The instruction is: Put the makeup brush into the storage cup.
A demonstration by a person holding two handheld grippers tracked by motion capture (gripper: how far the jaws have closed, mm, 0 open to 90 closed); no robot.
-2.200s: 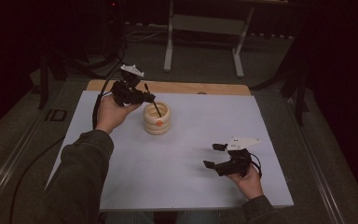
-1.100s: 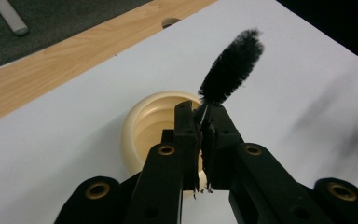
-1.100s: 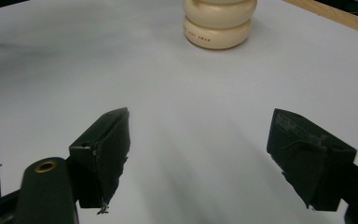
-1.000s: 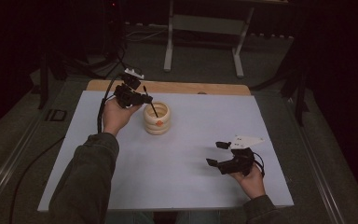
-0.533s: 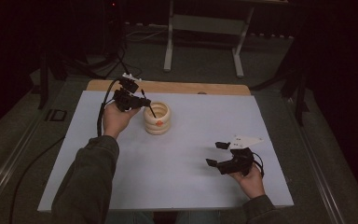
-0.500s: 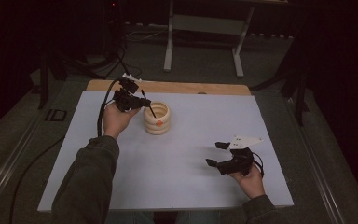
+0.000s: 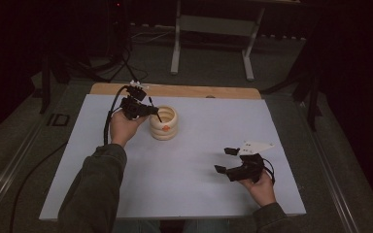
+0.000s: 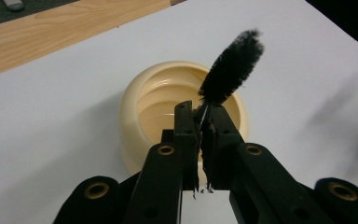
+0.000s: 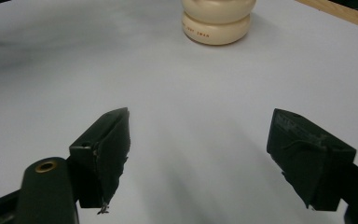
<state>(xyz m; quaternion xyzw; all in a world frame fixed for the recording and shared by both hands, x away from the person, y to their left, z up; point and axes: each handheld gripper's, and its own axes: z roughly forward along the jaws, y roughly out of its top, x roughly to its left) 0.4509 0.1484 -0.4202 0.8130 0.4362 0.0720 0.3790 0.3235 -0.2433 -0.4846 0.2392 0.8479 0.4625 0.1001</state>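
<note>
1. The left gripper is held up at the far left part of the white counter, just beside the cream ribbed pot. A dark cable loops from it down past the person's left hand, whose forearm is in a green sleeve.
2. In the left gripper view its jaws are pinched together on the thin wire stem of a black bristle brush. The bristle head sticks up and to the right above the pot's open mouth; whether it touches the rim I cannot tell.
3. The pot stands upright on the counter, far of centre and left of the middle, with small orange print on its side. A strip of bare wood runs along the counter's far edge behind it.
4. The right gripper sits low at the near right part of the counter, well apart from the pot, in the person's right hand. A pale three-cornered plate rides on top of it.
5. In the right gripper view its jaws stand wide apart with nothing between them, pointing across the bare white surface toward the pot farther off.
</note>
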